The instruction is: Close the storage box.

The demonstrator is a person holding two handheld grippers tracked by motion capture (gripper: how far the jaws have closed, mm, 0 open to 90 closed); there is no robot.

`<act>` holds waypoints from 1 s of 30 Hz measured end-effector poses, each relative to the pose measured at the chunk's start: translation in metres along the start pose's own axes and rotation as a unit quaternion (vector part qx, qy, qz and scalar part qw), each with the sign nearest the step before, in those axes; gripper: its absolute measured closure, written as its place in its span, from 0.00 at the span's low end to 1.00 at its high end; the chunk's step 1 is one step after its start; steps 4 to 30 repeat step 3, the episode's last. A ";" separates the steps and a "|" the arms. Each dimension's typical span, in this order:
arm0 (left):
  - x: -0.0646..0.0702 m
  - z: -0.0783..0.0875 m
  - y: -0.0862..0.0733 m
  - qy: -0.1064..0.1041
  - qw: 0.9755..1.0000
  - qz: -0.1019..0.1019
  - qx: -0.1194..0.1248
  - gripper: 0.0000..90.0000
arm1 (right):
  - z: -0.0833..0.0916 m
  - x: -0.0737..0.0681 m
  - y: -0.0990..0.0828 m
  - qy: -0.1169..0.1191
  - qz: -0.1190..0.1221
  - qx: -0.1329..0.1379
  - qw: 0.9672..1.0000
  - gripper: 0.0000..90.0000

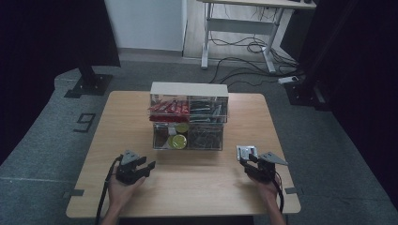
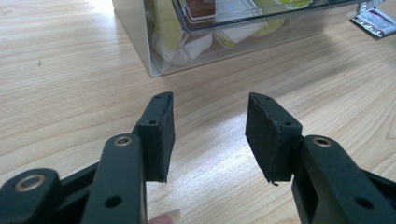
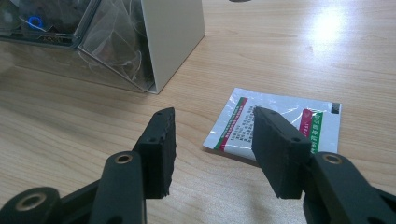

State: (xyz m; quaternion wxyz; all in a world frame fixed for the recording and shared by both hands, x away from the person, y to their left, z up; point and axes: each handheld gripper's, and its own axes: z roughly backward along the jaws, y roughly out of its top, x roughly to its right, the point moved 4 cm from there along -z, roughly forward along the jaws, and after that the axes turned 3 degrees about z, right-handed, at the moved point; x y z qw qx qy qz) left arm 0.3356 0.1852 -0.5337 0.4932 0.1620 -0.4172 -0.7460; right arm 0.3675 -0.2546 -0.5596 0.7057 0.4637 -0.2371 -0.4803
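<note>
A: While both hands rest low near the front edge of the table (image 1: 94,140), how much of the job looks done?

B: Very little, I'd judge. Taking the clear drawer box (image 1: 188,117) as the landmark and going from its left: the left gripper (image 1: 141,167) sits in front of the box, off its left corner, jaws about half apart with nothing between the pads (image 2: 161,135). In the left gripper view there is bare wood between them, and the box corner lies just ahead.

A: And the box itself?

B: It stands mid-table with two tiers. The upper drawer juts forward a little; red packets fill the upper left bin, and yellow-green round items sit in the lower left.

A: Then right of it?

B: A white sachet (image 3: 275,126) with red and green print lies flat on the wood, just off the box's front right corner. The right gripper (image 1: 252,161) hovers at its near edge, jaws also half apart. One pad overlaps the sachet in the right gripper view, but nothing is pinched.

A: So what remains?

B: Probably everything: picking the sachet up and getting it into a drawer.
</note>
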 end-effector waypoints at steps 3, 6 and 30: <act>-0.001 0.001 0.000 0.002 1.000 0.001 0.000 0.57 | 0.001 0.000 0.000 0.001 -0.001 0.001 1.000 0.54; -0.001 0.001 0.000 0.002 1.000 0.001 0.000 0.57 | 0.001 0.000 0.000 0.001 -0.001 0.001 1.000 0.54; -0.001 0.001 0.000 0.002 1.000 0.001 0.000 0.57 | 0.001 0.000 0.000 0.001 -0.001 0.001 1.000 0.54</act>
